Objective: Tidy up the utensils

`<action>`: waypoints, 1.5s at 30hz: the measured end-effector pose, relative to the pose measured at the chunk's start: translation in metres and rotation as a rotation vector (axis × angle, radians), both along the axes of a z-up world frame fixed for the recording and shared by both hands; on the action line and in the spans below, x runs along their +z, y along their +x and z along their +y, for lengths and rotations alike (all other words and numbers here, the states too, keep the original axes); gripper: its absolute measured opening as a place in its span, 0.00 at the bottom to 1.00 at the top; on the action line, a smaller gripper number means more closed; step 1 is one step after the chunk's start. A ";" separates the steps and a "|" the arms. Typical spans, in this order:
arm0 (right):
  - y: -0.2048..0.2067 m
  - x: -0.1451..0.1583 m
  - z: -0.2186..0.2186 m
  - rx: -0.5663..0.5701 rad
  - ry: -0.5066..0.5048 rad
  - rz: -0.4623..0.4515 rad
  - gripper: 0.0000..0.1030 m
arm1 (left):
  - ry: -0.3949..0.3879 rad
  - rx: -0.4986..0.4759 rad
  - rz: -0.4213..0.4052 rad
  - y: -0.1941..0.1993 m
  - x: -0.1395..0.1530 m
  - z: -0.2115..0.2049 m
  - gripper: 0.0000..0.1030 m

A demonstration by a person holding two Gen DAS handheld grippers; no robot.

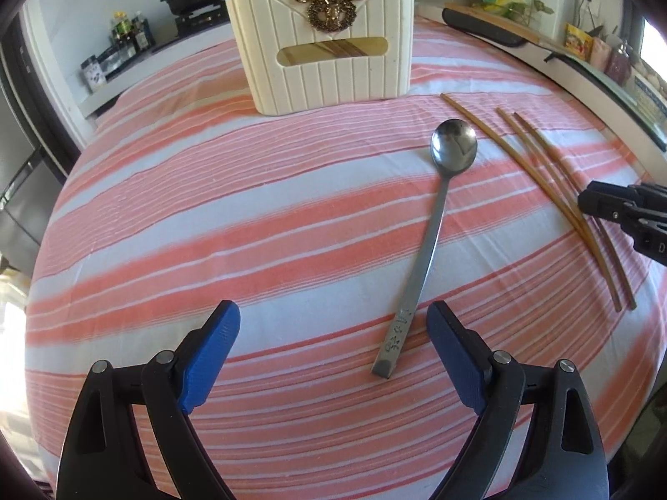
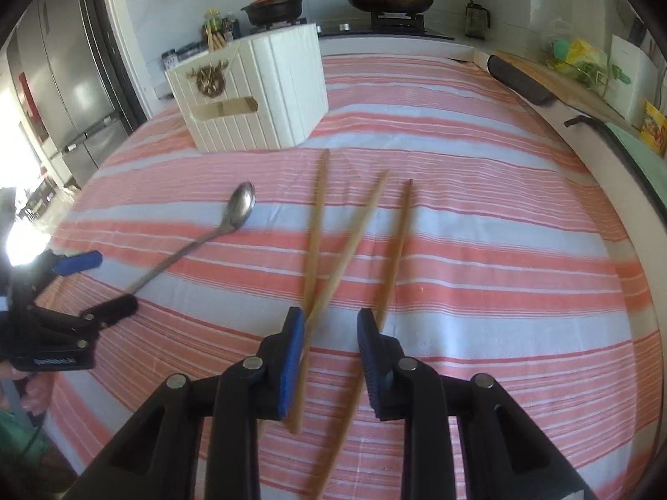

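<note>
Three bamboo chopsticks (image 2: pixel 354 233) lie between the parted right gripper (image 2: pixel 329 321); left gripper (image 1: pixel 333 312), spread wide, straddles the steel spoon (image 1: pixel 433 225) mid-tablecloth (image 1: pixel 208 216).

Utensils spread on a striped kitchen table

A table under a pink-and-white striped cloth (image 1: pixel 208 216) carries a white ribbed utensil holder (image 1: pixel 325 41) at its far side; a long steel spoon (image 1: pixel 433 225) lies nearer, bowl toward the holder; three wooden chopsticks (image 1: pixel 554 191) lie to its right, two of them crossing.
</note>
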State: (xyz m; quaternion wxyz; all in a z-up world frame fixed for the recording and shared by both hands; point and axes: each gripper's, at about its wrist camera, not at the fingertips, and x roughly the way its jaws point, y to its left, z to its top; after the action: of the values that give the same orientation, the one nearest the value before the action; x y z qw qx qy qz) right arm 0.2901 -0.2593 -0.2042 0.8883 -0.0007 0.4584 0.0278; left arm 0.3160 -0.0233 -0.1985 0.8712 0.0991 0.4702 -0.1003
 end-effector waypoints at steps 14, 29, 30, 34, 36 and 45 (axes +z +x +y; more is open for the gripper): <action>-0.030 -0.003 -0.063 -0.137 0.005 0.017 0.26 | -0.046 -0.030 0.075 -0.004 0.004 0.000 0.46; -0.041 -0.010 -0.076 -0.169 -0.023 -0.088 0.32 | -0.178 0.111 0.144 -0.040 0.007 -0.026 0.16; -0.041 -0.010 -0.078 -0.170 -0.009 -0.090 0.32 | -0.177 0.114 0.139 -0.041 0.007 -0.027 0.23; -0.044 -0.010 -0.086 -0.181 0.050 -0.103 0.32 | -0.134 0.155 0.082 -0.042 0.011 -0.027 0.65; -0.045 -0.009 -0.087 -0.185 0.064 -0.109 0.32 | -0.109 0.158 0.066 -0.041 0.012 -0.027 0.65; -0.046 -0.009 -0.083 -0.193 0.032 -0.116 0.34 | -0.085 0.165 0.032 -0.045 0.012 -0.021 0.65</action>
State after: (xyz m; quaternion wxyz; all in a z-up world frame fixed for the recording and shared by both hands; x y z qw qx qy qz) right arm 0.2445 -0.3422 -0.2134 0.9119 0.0560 0.4035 -0.0504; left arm 0.2714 -0.0439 -0.1866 0.8723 0.0213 0.4860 -0.0495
